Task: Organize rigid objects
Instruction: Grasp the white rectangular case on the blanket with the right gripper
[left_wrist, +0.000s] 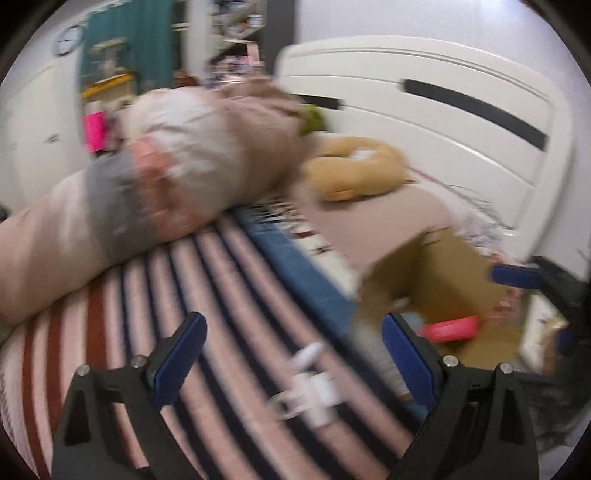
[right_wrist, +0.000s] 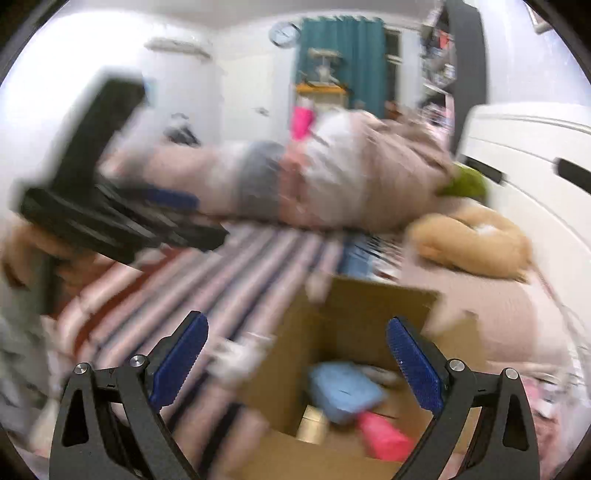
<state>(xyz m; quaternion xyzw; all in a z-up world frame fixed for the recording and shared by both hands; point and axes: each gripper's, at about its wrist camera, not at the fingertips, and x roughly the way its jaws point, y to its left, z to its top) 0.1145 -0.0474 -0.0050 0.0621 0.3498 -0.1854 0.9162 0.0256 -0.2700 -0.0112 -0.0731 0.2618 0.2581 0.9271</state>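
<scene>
Both views motion-blurred. Left gripper (left_wrist: 291, 354): fingers spread wide, empty, above small white object (left_wrist: 308, 387) lying on striped bedspread (left_wrist: 221, 266). Right gripper (right_wrist: 297, 358): fingers spread wide, empty, over open cardboard box (right_wrist: 351, 306) on bed; inside box, blue item (right_wrist: 341, 387) touching pink item (right_wrist: 384, 435).

Both wrist views low over bed, sharing cardboard box (left_wrist: 436, 273) (right_wrist: 354, 325) (blurred).
</scene>
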